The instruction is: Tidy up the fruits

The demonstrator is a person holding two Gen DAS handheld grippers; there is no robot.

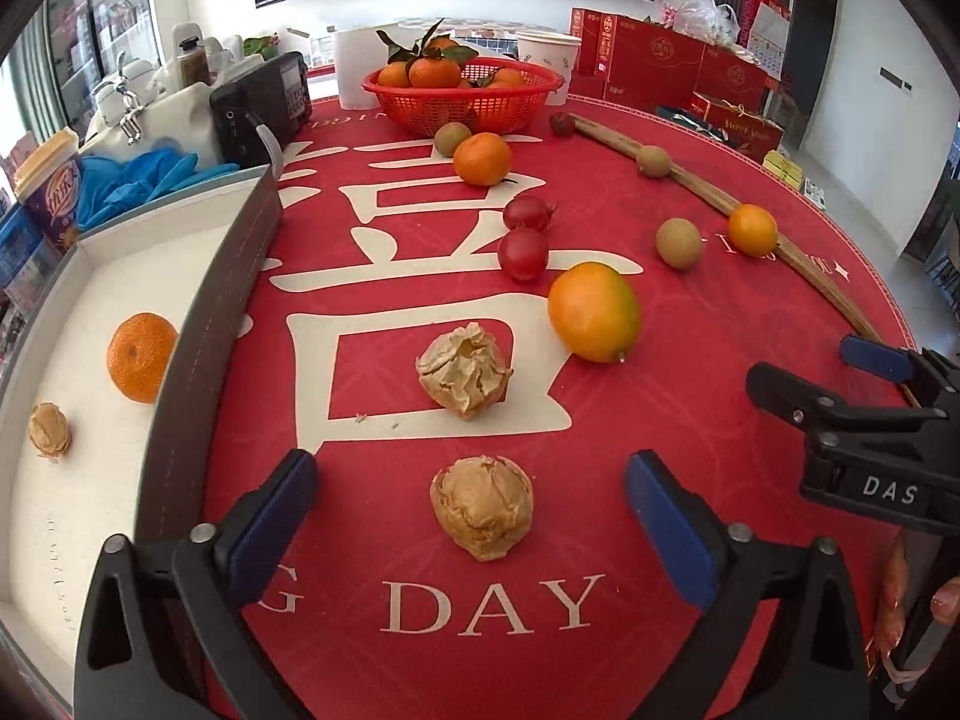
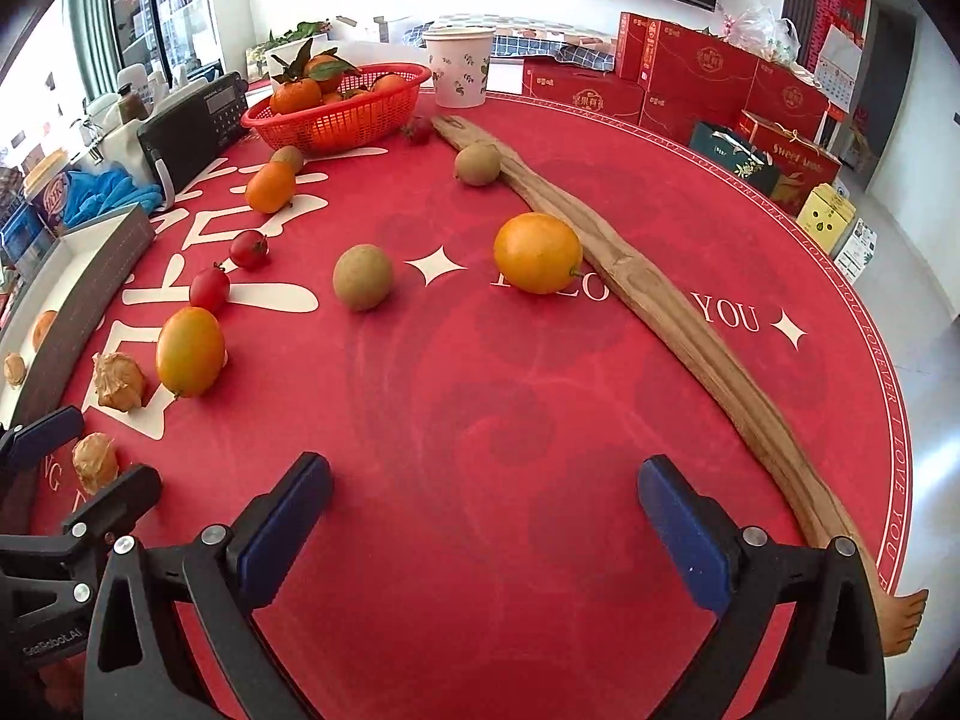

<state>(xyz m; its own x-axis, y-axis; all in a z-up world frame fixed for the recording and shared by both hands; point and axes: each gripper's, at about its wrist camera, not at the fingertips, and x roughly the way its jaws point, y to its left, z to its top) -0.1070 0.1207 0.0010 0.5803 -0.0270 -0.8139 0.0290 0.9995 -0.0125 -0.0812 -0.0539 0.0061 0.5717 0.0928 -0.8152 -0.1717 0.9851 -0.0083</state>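
Nearest the left gripper (image 1: 471, 516), a papery husked fruit (image 1: 482, 507) sits on the red tablecloth (image 1: 690, 372) between wide-spread blue fingers that hold nothing; a second husked fruit (image 1: 464, 369) lies just beyond, with a large orange (image 1: 593, 312) to its right. Left of them, a white tray (image 1: 84, 516) holds a mandarin (image 1: 139, 357) and a small husked fruit (image 1: 50, 430). Equally wide and empty, the right gripper (image 2: 486, 516) hovers over bare cloth, with an orange (image 2: 537, 252), a kiwi (image 2: 363, 277) and a red basket (image 2: 342, 111) farther off.
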